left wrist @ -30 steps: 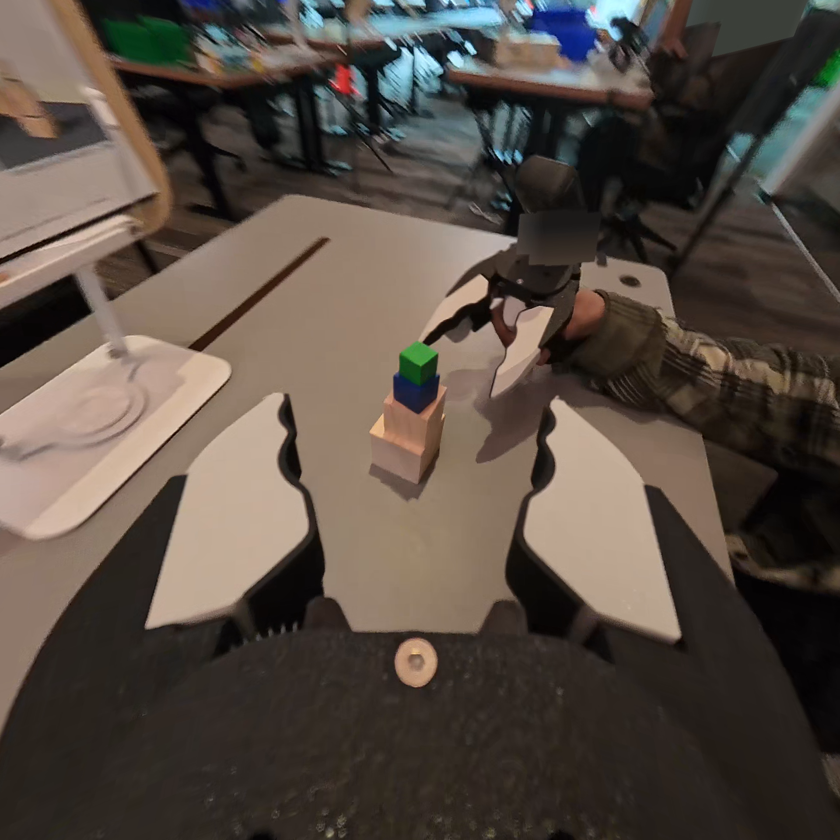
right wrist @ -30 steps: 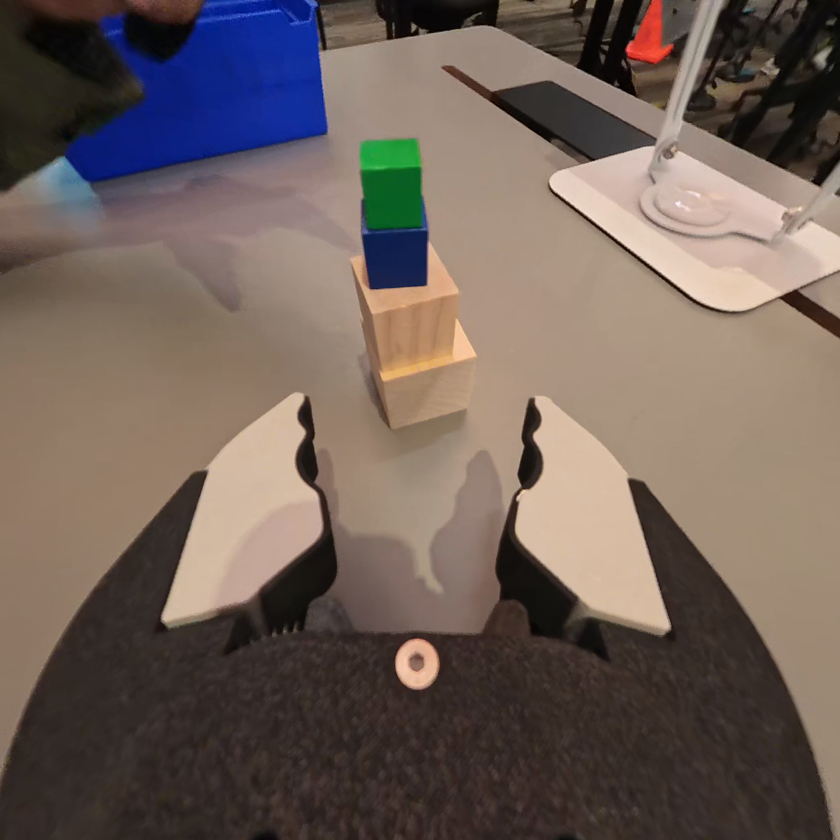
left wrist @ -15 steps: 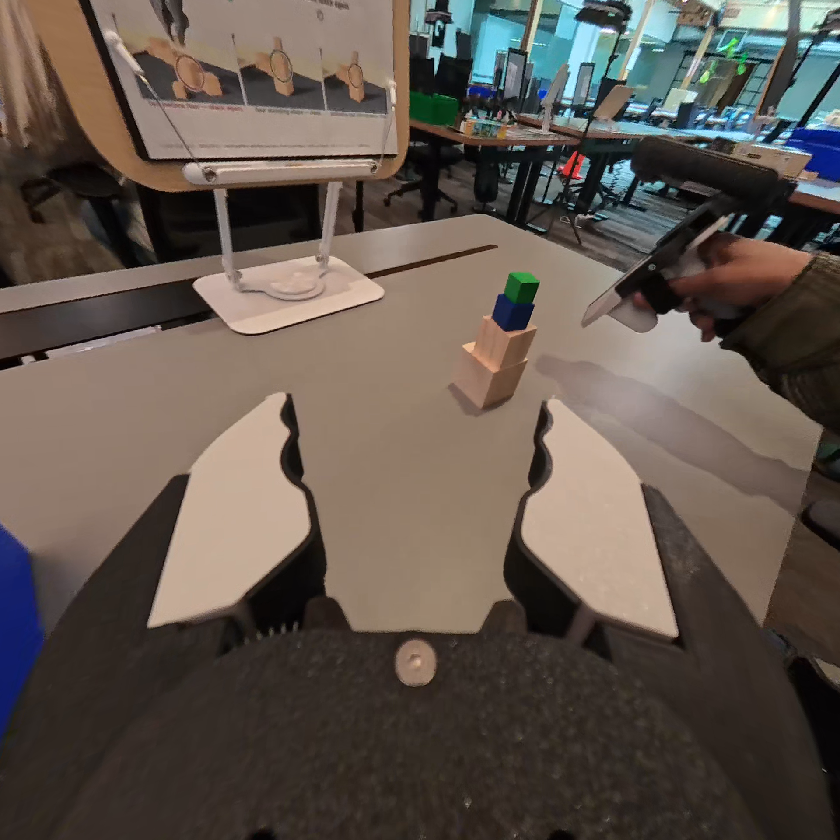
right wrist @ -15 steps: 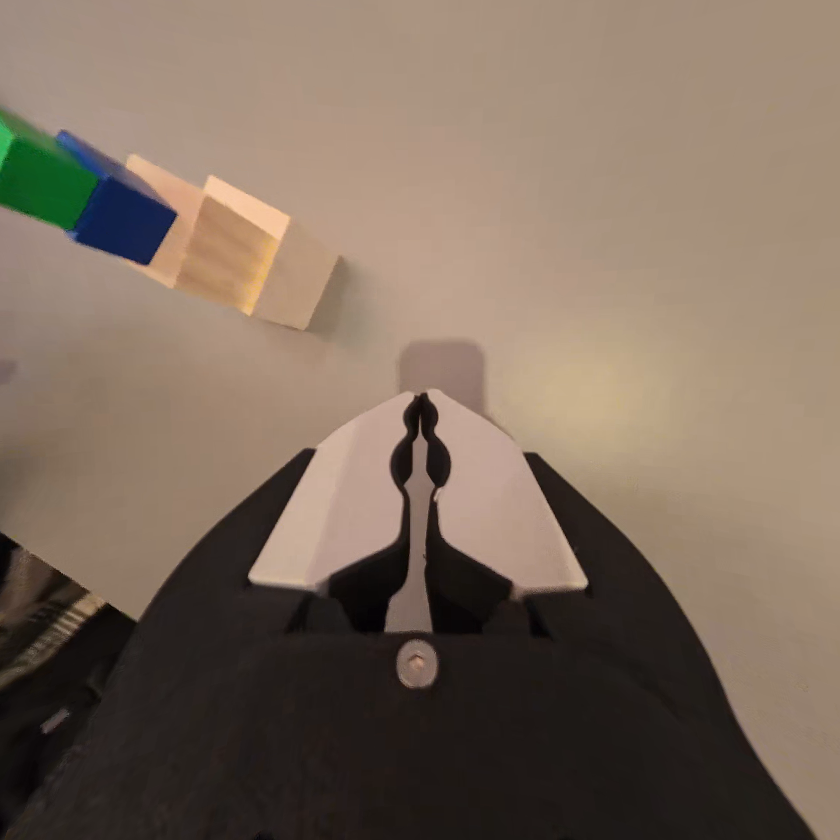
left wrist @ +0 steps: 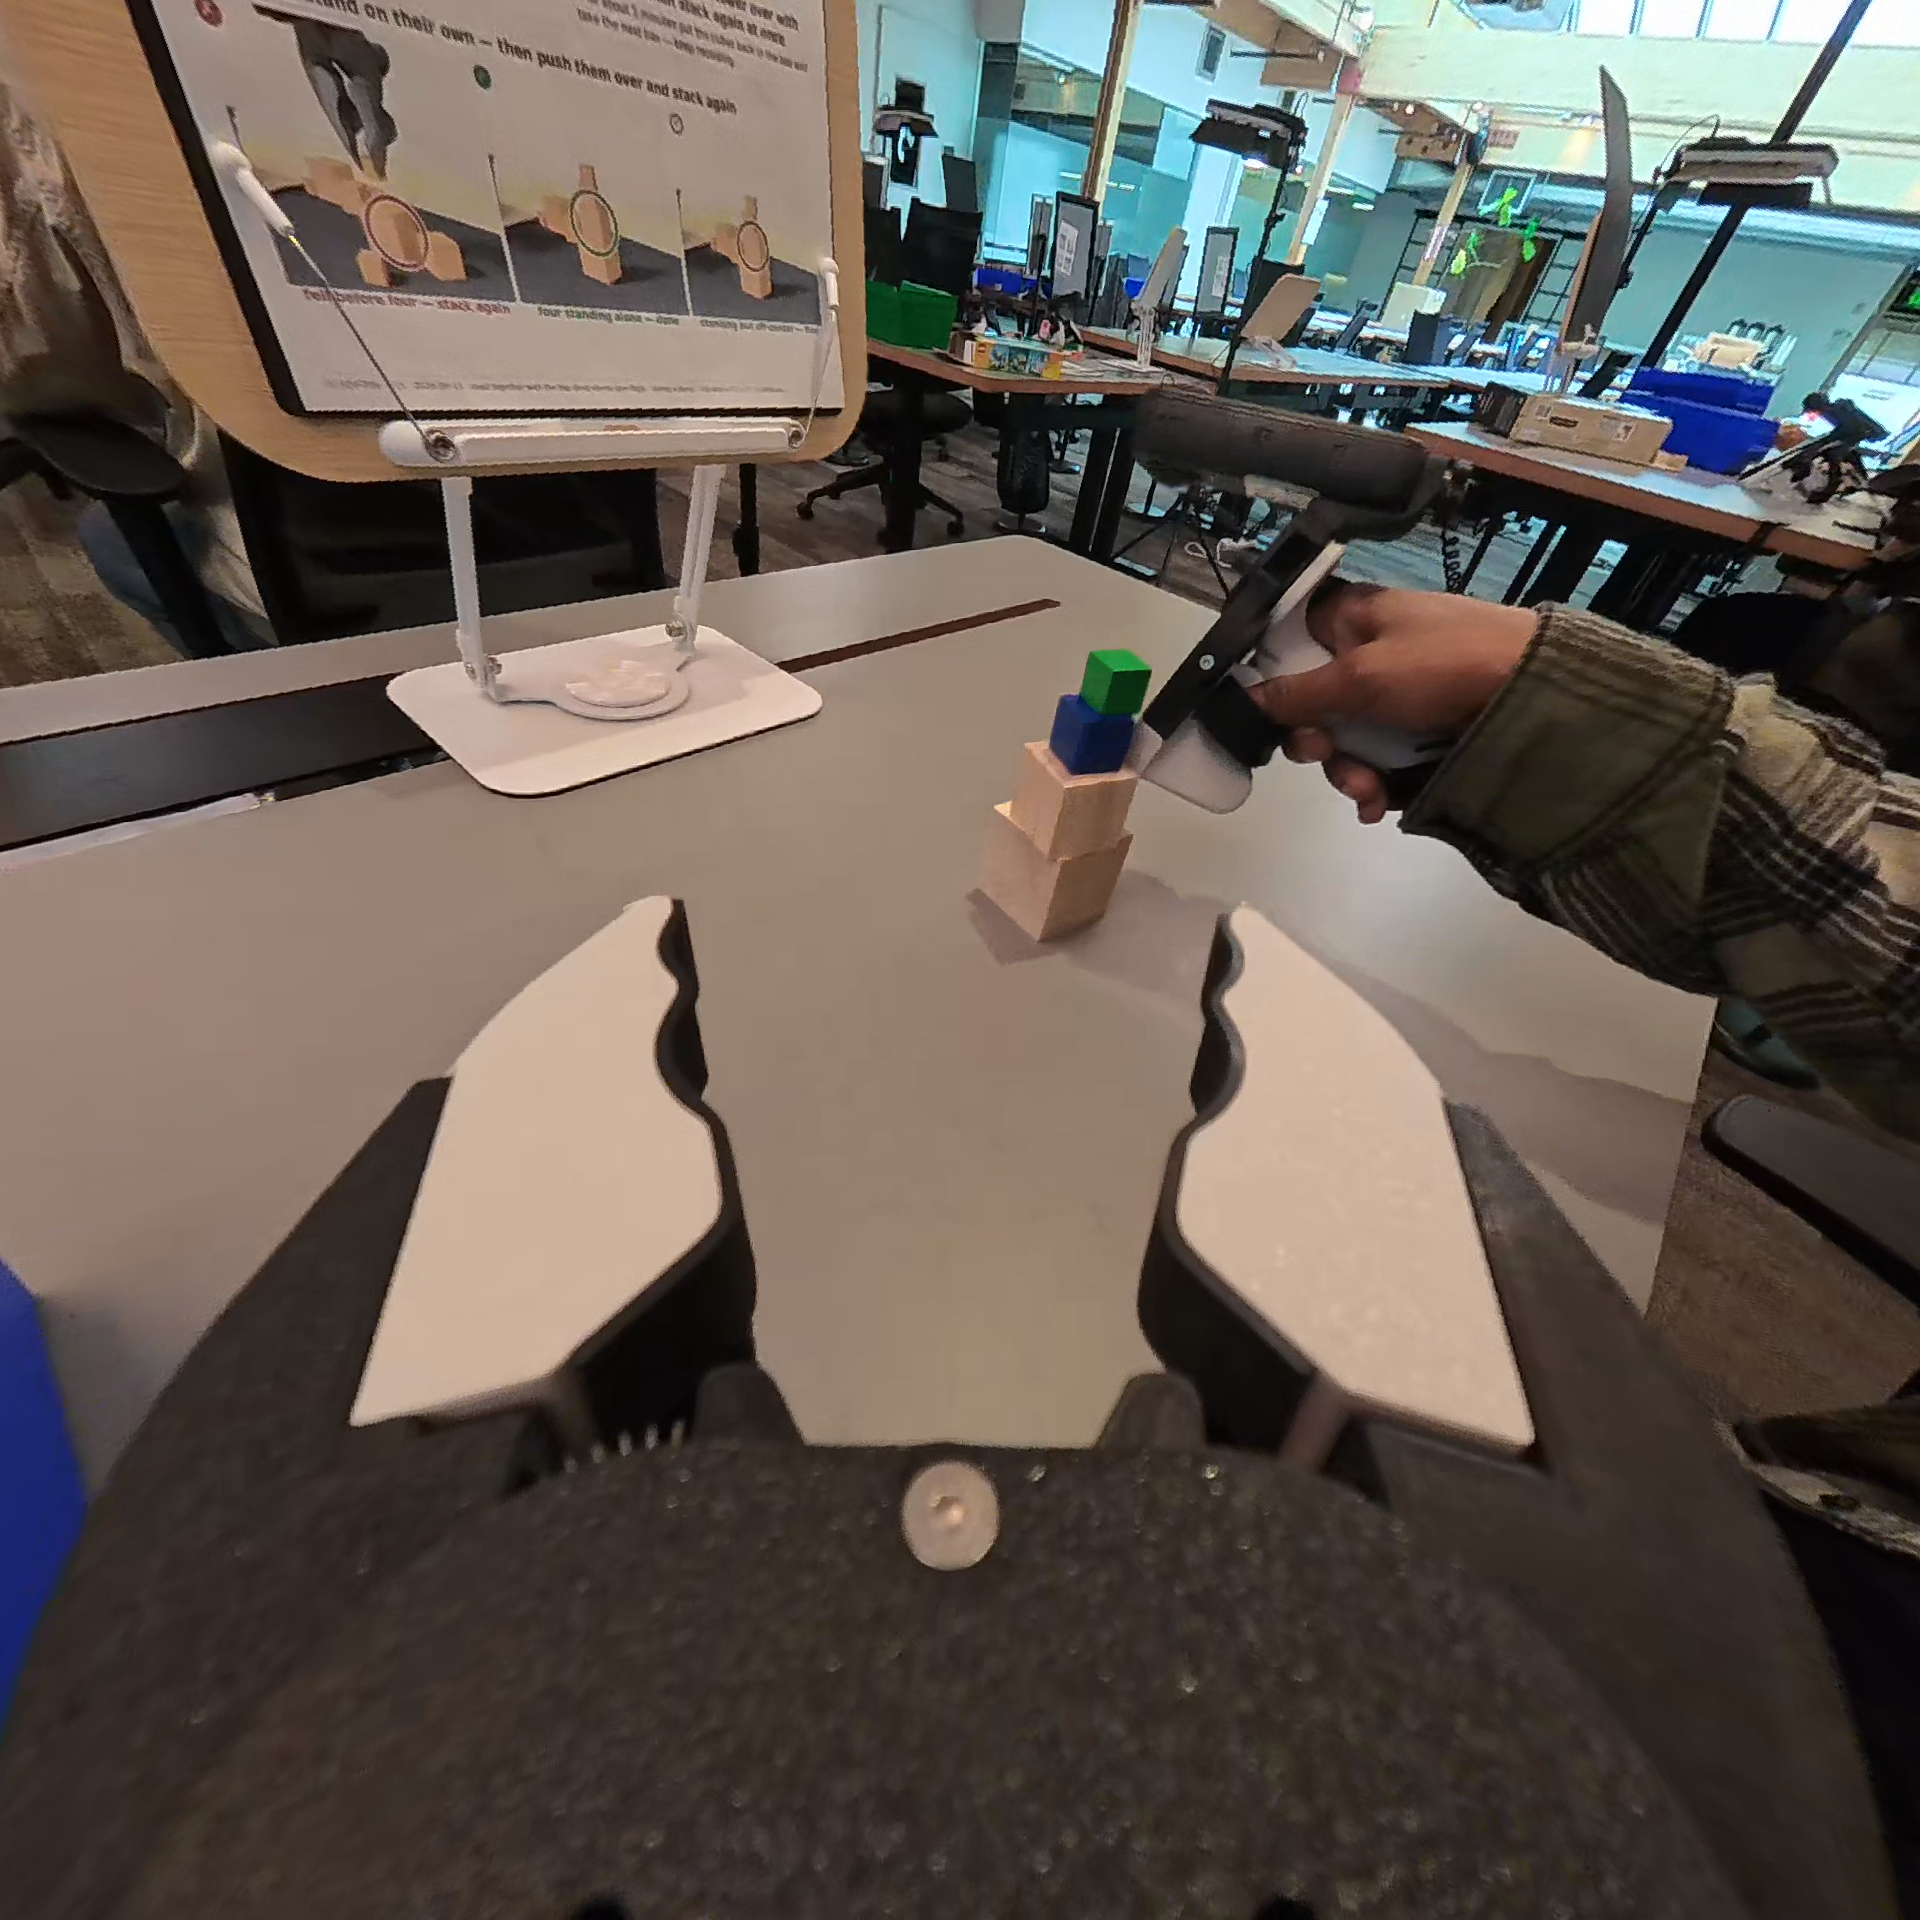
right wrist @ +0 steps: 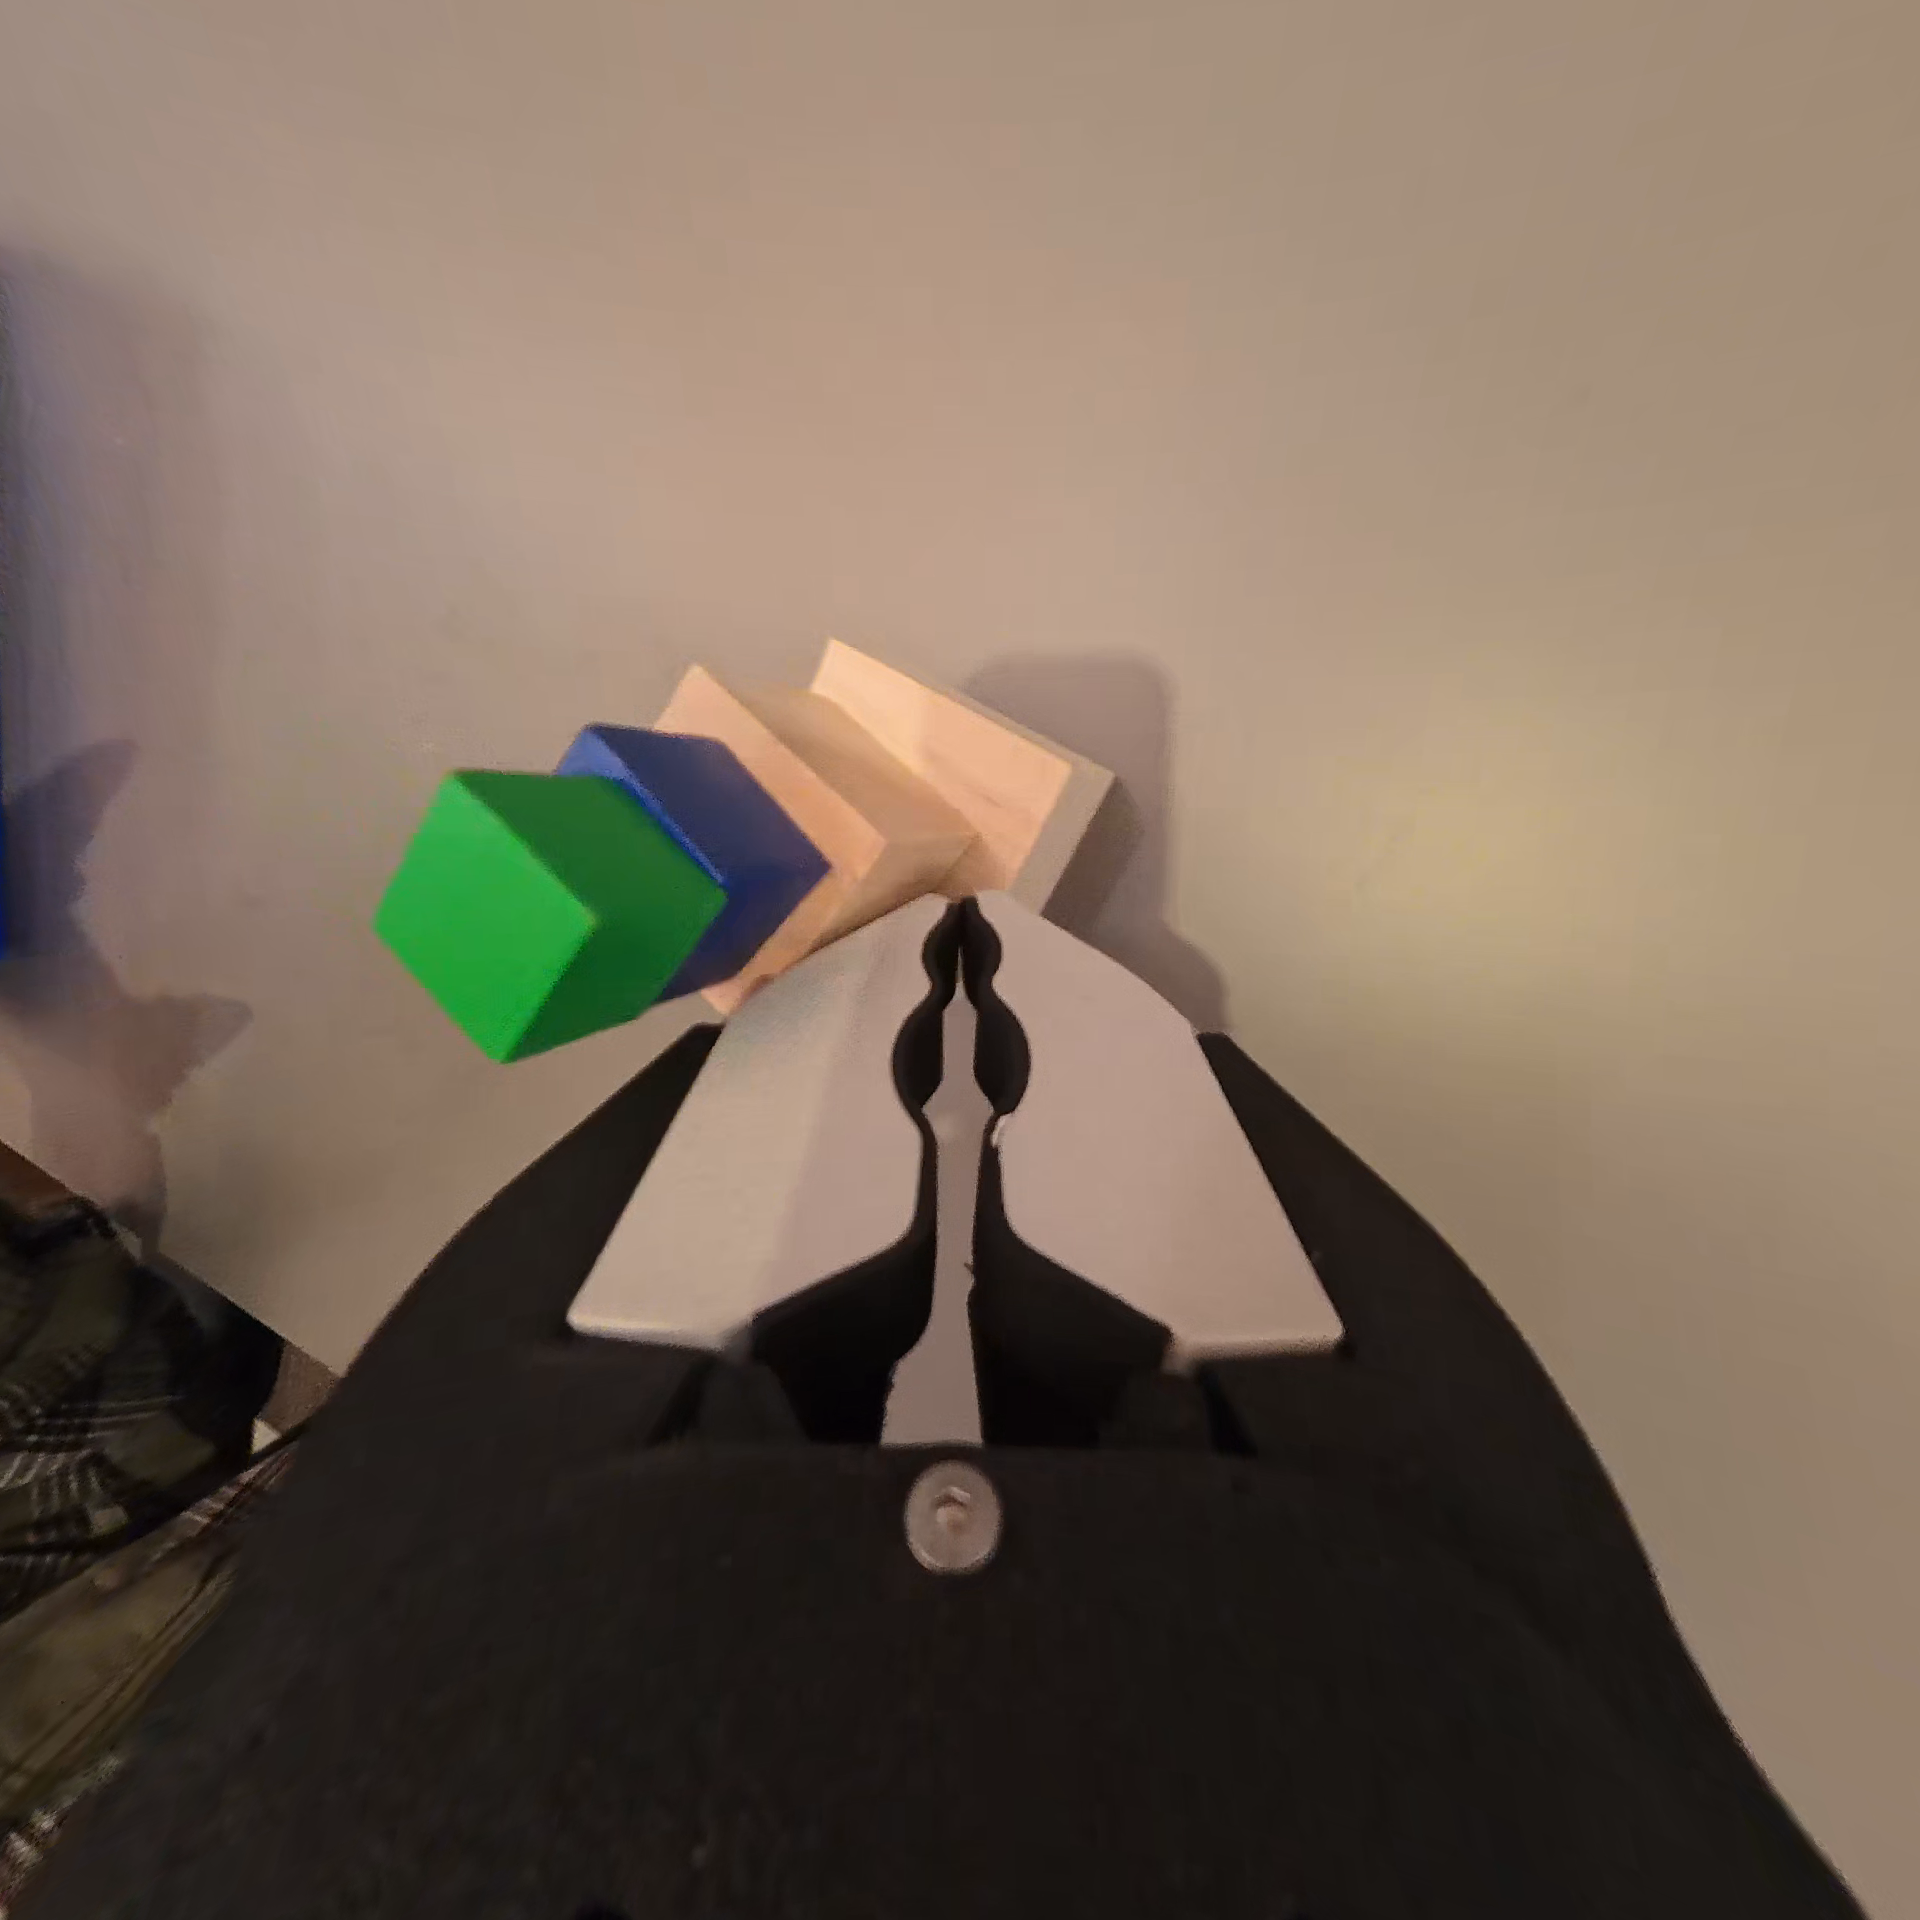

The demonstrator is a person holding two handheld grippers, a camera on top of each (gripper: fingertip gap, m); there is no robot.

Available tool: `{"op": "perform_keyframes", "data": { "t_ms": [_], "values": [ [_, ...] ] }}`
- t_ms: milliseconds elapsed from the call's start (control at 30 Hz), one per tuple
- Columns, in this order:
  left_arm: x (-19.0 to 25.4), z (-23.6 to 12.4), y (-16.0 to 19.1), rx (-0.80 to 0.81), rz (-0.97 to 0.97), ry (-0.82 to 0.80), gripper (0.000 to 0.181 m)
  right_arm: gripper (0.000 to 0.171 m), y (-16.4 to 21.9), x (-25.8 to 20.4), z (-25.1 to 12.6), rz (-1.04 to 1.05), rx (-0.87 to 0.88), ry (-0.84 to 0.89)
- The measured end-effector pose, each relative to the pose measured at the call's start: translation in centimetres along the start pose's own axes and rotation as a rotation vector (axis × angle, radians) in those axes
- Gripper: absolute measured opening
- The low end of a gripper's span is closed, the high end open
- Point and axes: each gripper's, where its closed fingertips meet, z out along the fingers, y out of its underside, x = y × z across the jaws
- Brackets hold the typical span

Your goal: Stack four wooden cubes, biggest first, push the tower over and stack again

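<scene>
On the grey tabletop (left wrist: 623, 966) stands a four-cube tower: large pale wooden cube (left wrist: 1055, 881), smaller pale wooden cube (left wrist: 1072, 798), blue cube (left wrist: 1089, 734), small green cube (left wrist: 1115, 681) on top. The right gripper (right wrist: 961, 909), clenched and empty, touches the second cube's side. The left gripper (left wrist: 945, 1023) hangs released, well short of the tower.

Open-plan lab or workshop hall. Rows of long desks (left wrist: 1278, 364) carry monitors (left wrist: 1075, 249), boxes (left wrist: 1579, 426) and blue bins (left wrist: 1704, 410); office chairs (left wrist: 914, 436) and tripod stands (left wrist: 1714, 218) stand between. Near, a grey table (left wrist: 312, 935) bears an instruction board (left wrist: 520, 208) on a white stand (left wrist: 603, 707).
</scene>
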Motion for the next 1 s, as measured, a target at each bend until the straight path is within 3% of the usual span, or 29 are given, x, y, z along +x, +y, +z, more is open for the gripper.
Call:
{"op": "perform_keyframes", "data": {
  "t_ms": [333, 700, 1000],
  "values": [
    [-0.7, 0.1, 0.3, -0.001, -0.009, -0.006, 0.092, 0.0, -2.4, -4.5, 0.0, -0.175, 0.026, -0.023],
    [-0.4, 0.3, 0.8, -0.024, 0.01, 0.041, 0.091, 0.001, -2.8, -4.1, -2.0, -0.323, 0.099, -0.011],
    [0.4, 0.2, 0.3, 0.001, 0.051, 0.07, 0.085, 0.044, -0.7, -4.0, -2.4, -0.605, 0.078, -0.007]
  ]
}}
